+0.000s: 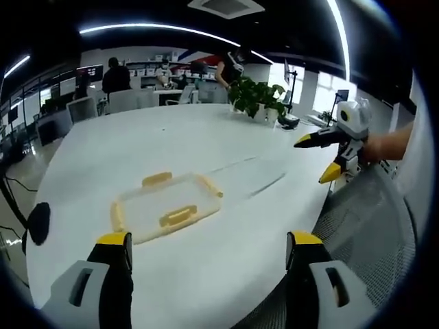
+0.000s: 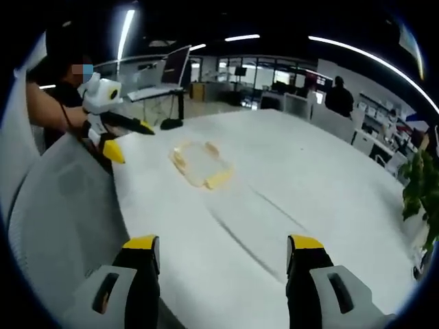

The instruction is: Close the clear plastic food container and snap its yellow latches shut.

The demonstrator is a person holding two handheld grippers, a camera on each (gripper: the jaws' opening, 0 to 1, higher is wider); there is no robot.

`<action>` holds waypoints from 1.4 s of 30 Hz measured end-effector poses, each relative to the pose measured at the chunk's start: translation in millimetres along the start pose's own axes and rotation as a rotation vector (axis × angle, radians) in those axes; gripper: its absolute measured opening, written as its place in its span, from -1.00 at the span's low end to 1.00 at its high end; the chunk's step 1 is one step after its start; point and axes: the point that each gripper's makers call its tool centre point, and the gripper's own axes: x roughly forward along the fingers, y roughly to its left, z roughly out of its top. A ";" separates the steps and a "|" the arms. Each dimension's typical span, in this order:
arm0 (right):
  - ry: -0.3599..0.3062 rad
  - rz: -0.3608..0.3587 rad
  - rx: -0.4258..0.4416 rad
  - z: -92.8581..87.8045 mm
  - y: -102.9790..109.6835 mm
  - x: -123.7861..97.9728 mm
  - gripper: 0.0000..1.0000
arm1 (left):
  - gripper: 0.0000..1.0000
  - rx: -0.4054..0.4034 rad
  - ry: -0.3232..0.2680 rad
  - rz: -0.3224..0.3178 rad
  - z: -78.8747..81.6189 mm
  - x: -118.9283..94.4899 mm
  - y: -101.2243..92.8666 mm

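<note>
Fingers of the left gripper point(image 1: 209, 257) stand spread wide apart, grasping nothing, low over the white table point(image 1: 226, 137). Fingers of the right gripper point(image 2: 223, 260) are likewise parted and empty. 1 clear plastic container point(image 1: 167, 207) lies flat on the table, at about 11 o'clock from the left gripper and well apart from it. Its long axis runs from roughly 8 o'clock to 2 o'clock in the left gripper view. 4 yellow latches point(image 1: 178, 216) sit on it, 1 per side. In the right gripper view the container lies near the table edge at 11 o'clock. A forearm point(image 1: 389, 142) reaches in at 3 o'clock in the left gripper view, holding the right gripper level. 1 potted plant point(image 1: 257, 97) stands at the table's far side.
</note>
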 end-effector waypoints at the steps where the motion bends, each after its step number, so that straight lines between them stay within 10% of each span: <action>1: 0.002 0.003 -0.003 0.5 0.2 1.8 0.50 | 0.87 0.013 0.003 -0.002 0.3 0.7 -0.2; 42: -0.008 0.107 -0.136 45.4 -0.1 66.4 0.43 | 0.79 0.033 0.018 0.010 2.4 17.1 31.7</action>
